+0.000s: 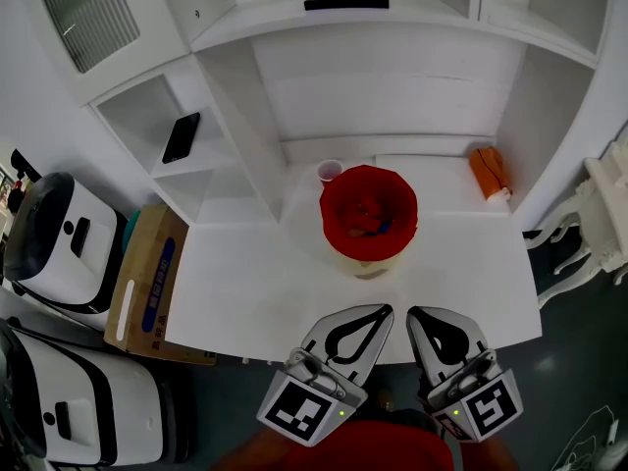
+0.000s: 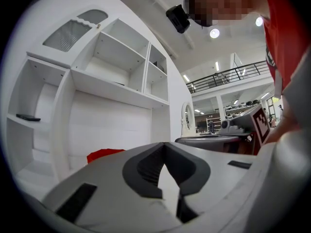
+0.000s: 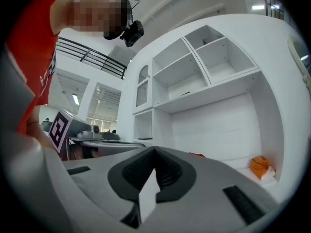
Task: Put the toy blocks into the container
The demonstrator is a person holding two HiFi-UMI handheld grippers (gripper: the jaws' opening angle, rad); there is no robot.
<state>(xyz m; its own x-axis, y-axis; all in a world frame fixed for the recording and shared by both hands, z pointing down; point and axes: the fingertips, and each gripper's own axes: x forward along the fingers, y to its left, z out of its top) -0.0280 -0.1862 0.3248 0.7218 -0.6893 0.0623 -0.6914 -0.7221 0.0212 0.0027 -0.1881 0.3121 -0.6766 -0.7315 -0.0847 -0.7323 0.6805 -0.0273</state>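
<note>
left gripper (image 1: pixel 386 310), right gripper (image 1: pixel 413 313): grey, black-padded | shirt (image 1: pixel 378 449): red

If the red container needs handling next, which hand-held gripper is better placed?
Left, narrowly: the left hand-held gripper sits closer to the red container than the right hand-held gripper. Both are shut and empty.

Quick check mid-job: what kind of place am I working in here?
Probably a staged home-study corner inside a large hall or lab: a white desk with built-in shelves, a black-railed upper gallery and ceiling strip lights behind it.
</note>
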